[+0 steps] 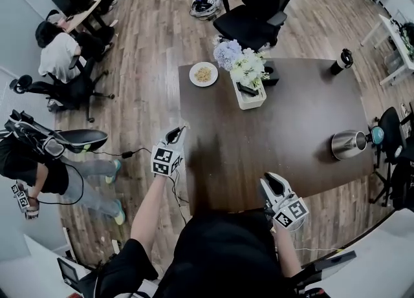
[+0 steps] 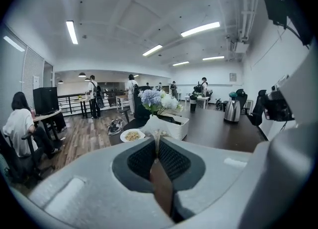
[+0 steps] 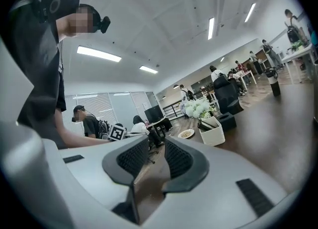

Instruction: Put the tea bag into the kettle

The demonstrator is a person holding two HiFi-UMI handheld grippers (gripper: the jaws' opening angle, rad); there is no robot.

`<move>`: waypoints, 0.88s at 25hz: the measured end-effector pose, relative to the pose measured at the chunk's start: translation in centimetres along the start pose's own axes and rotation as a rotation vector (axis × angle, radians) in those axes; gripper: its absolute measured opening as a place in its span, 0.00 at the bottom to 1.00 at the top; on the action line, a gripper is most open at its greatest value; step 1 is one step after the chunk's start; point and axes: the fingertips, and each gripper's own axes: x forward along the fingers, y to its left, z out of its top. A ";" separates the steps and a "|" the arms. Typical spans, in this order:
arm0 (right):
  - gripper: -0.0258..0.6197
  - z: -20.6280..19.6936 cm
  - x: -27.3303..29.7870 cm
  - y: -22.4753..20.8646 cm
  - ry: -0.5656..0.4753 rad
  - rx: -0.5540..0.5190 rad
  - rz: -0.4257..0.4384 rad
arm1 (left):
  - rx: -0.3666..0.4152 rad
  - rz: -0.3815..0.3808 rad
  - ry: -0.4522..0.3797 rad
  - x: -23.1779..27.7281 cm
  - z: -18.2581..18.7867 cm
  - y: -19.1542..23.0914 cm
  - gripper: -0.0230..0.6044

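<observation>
Over the near left corner of the dark counter [image 1: 304, 106], in the head view, the left gripper [image 1: 176, 135] is held out on a bare forearm that rises from the lower left, with its tips aimed toward the far side. The right gripper [image 1: 270, 183] sits above the counter's near edge, close to the person's body, and also points far. A steel kettle [image 1: 348, 144] stands upright near the counter's right edge, well apart from both grippers. On the far left of the counter are a plate of food [image 1: 203, 74] and a white flower box [image 1: 249, 96].

From the left gripper view, the left gripper [image 2: 157, 146] has its jaws almost together, pinching the tea bag [image 2: 155, 122]. The bag stands edge-on between the pads, with its pale end sticking out past the tips toward the flower box [image 2: 180, 125]. The kettle [image 2: 232, 110] stands far off to the right.

From the right gripper view, the right gripper [image 3: 156, 146] has its jaws parted by a modest gap with nothing between them. It points level across the counter toward the flower box [image 3: 212, 132].
</observation>
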 end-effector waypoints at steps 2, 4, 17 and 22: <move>0.20 0.5 0.5 0.3 0.000 -0.024 0.020 | -0.010 -0.004 -0.029 -1.4 0.9 -1.2 0.07; 0.20 1.0 1.3 0.6 -0.001 -0.050 0.044 | -0.015 -0.007 -0.059 -2.9 1.8 -2.3 0.07; 0.20 2.1 4.5 4.6 0.074 -0.206 0.265 | -0.080 -0.023 -0.263 -10.5 6.3 -11.0 0.07; 0.20 3.4 3.6 4.5 0.086 -0.228 0.291 | -0.082 -0.042 -0.283 -9.2 7.2 -16.2 0.07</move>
